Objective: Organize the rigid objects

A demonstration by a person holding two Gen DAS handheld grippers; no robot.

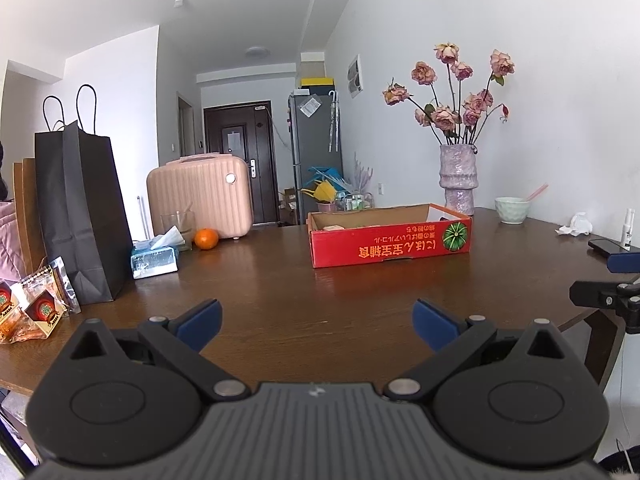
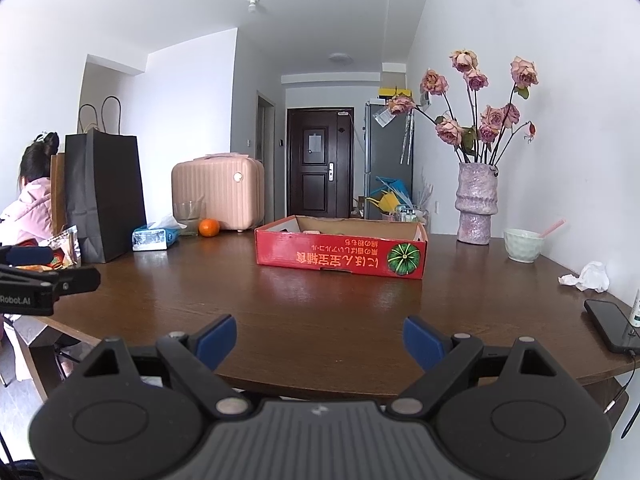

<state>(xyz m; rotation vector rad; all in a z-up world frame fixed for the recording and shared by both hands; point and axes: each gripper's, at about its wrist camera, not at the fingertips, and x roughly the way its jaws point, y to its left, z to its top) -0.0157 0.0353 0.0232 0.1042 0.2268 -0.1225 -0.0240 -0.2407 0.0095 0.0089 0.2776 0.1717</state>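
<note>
For the left gripper [image 1: 318,322]: spread wide, blue pads well apart, nothing held; poised just above the near edge of the table [image 1: 280,280]. For the right gripper [image 2: 320,338]: likewise wide open and empty, at the same near edge, just beside the left one.

Located the likely sorting target, a red cardboard box [image 1: 390,242], at the middle of the table toward the far edge, open side up. Could not make out the pale contents. Located loose hard items around it: an orange [image 1: 206,238] and a glass [image 1: 178,224] near the far left corner, a bowl [image 1: 512,210] near the far right corner, a phone [image 2: 610,326] and a small white bottle [image 2: 635,306] at the right edge.

Judged hazards:
- Collision between the two grippers, owing to close spacing on any crossing reach.
- Sliding of the light box under a push instead of a clean drop into it.
- Rolling of the orange away from closing pads.
- Tipping of the tall vase [image 1: 459,178], behind the box's right end, during a reach for the bowl.
- Loss of the phone or the bottle over the right edge from a sideways nudge.
- Toppling of the glass during a grab at the orange just beside it.
</note>
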